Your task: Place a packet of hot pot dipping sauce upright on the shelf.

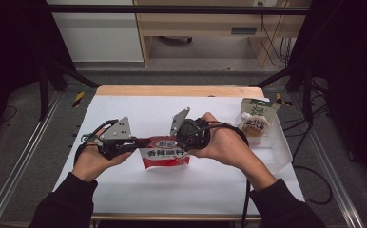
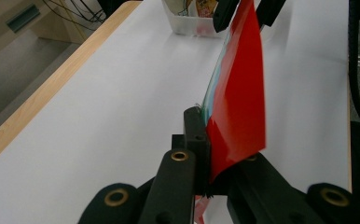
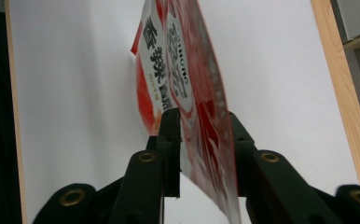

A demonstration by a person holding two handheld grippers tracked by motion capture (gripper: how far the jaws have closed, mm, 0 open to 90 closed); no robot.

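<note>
Red seasoning pouch, held upright above the white table cover between the two tongs. The pouch hangs with its printed face toward the person, its top edge spanning the gap from one tong to the other.

Left gripper: jaws closed flat on the pouch's top left corner; in the left gripper view the red film runs away from the clamped tips toward the far gripper. Right gripper: jaws drawn in on the opposite top corner, one on either face of the film; in the right gripper view the pads sit on the bag, though how firmly the printed side is pressed is hard to judge.

Beyond the right gripper, well apart from the pouch, a clear plastic bin stands at the table's edge with a green-and-white snack bag propped inside it.

Step in hand, as judged: tearing or pulling open the top seal. To do it well, both grips should sit close to the seal line and near each other, so that force concentrates on a short span of film. The right pads want a firmer bite before any pull; a slack hold would let the slick film slide out. Move the hands apart in opposite directions across the seal, keeping the pouch upright so that its contents stay low.
</note>
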